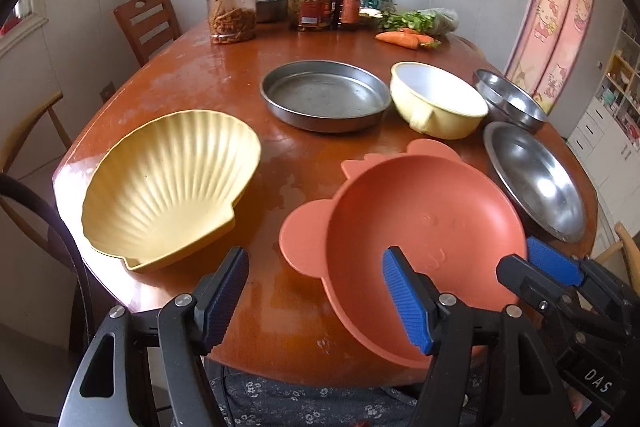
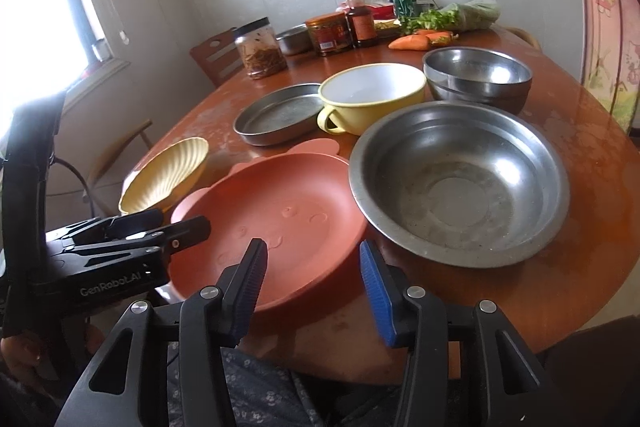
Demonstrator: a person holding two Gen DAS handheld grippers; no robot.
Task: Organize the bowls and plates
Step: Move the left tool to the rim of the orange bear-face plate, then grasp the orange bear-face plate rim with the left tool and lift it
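Note:
An orange bear-shaped plate [image 1: 424, 227] [image 2: 280, 219] lies at the table's near edge. A yellow shell plate [image 1: 168, 183] [image 2: 164, 175] lies to its left. A steel dish [image 1: 536, 179] [image 2: 460, 183] lies to its right. Farther back are a round steel pan [image 1: 324, 95] [image 2: 276, 115], a yellow handled bowl [image 1: 440, 99] [image 2: 372, 95] and stacked steel bowls [image 1: 508, 99] [image 2: 476, 75]. My left gripper [image 1: 316, 299] is open, its right finger over the orange plate's near rim. My right gripper [image 2: 312, 287] is open just before that plate's near edge.
The far end of the brown table [image 1: 224, 67] holds jars [image 1: 232, 11], bottles [image 2: 362, 17], carrots [image 1: 404, 39] and greens [image 2: 448, 17]. Wooden chairs [image 1: 146, 21] stand at the left side. The right gripper's fingers show in the left wrist view [image 1: 556, 267].

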